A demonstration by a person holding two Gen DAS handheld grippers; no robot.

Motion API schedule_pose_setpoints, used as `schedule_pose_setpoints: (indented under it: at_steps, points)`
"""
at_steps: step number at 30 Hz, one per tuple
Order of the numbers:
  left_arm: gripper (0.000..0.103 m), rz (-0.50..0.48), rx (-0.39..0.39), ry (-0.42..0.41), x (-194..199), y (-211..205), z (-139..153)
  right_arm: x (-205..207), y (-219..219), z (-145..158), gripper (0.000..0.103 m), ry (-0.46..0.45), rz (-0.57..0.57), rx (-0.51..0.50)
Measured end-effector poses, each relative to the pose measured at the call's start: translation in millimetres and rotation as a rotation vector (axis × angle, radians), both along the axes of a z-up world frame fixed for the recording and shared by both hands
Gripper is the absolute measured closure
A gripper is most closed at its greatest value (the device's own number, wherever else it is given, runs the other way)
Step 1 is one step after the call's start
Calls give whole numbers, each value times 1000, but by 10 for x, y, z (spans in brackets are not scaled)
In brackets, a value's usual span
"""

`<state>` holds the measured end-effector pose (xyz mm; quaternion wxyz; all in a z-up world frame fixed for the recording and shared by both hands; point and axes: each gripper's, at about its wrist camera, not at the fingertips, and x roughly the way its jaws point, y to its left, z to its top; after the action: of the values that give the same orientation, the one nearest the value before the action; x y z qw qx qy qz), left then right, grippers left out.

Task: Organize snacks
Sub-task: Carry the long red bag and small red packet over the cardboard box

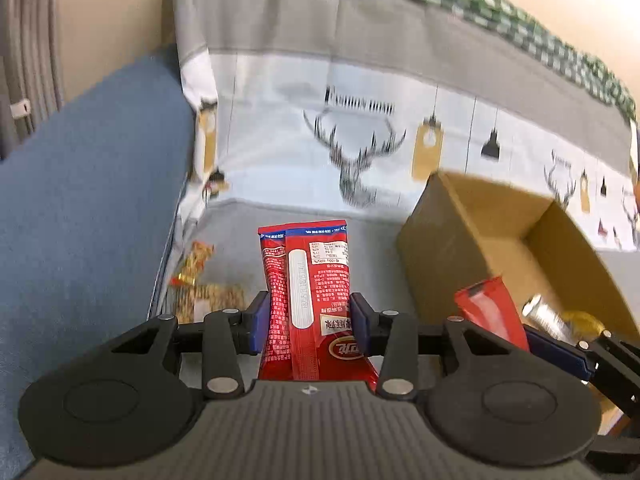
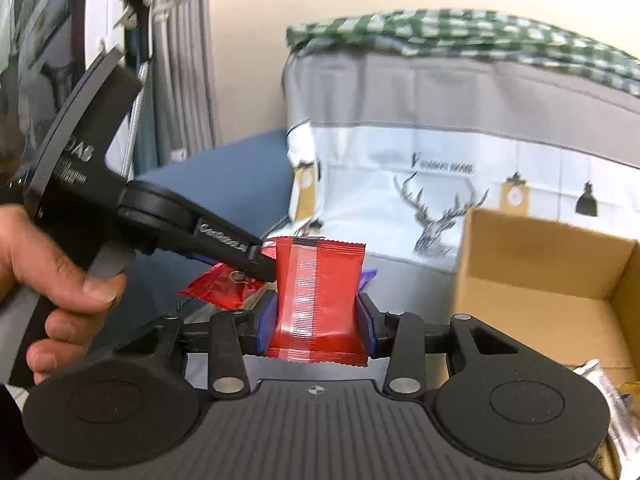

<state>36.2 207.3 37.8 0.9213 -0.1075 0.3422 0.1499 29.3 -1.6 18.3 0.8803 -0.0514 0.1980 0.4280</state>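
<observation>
Left wrist view: the left gripper (image 1: 308,322) tilts downward, blue pads clamped on a glossy red snack packet (image 1: 310,300) held upright. To the right stands an open brown cardboard box (image 1: 448,248) with open grey cloth left of it.

Right wrist view: the right gripper (image 2: 316,320) – nearly level – squeezes a crinkle-edged red foil packet (image 2: 320,300) short of the box; a hand (image 2: 52,280) grips the other tool at left.

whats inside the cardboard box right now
Inside the cardboard box a silver wrapped snack and something in a gold wrapper lie near one side. The gripper bodies cover the rest of the box floor, so other contents cannot be seen.
</observation>
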Motion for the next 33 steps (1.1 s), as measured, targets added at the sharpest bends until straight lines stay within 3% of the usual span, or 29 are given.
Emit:
schedule_pose_setpoints:
  at_steps: [6,15,27,33]
  points:
    - [57,-11,52,-79,22,-318,155,162,-261,108,60,-22,-54,16]
    - [57,-87,100,-68,152,-669,48,317,-693,172,59,-11,-152,28]
    - [57,-117,76,-138,130,-1112,98,502,-998,168,60,17,-237,45]
    - [57,-114,7,-191,125,-1443,80,549,-1057,170,60,15,-273,60]
